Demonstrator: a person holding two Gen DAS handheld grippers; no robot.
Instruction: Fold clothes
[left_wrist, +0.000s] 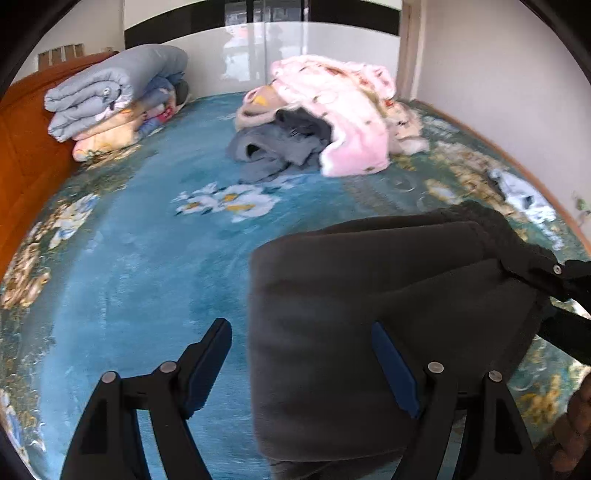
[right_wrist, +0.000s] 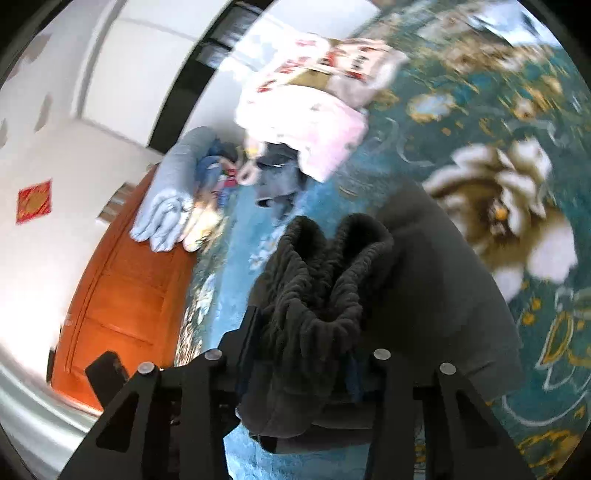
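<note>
Left gripper: fingers spread wide, nothing pressed between them; one blue pad hangs over bare bedspread, the other over the dark cloth.
Right gripper: fingers narrow, pinched on the ribbed, gathered band of the dark grey garment.
Garment's place: folded over on the blue floral bedspread, nearest the cameras, one end lifted by the right gripper.
Step in hand: judged mid-fold on this one garment, with the held band being carried over the body.
Next move: likely needs the band laid flat and square, with the left gripper free to pin or smooth the folded edge.
Unfolded heap: one pile farther back; pink fleece, grey and dark pieces, exact number unclear.
Folded bedding: one stack by the orange headboard.
</note>
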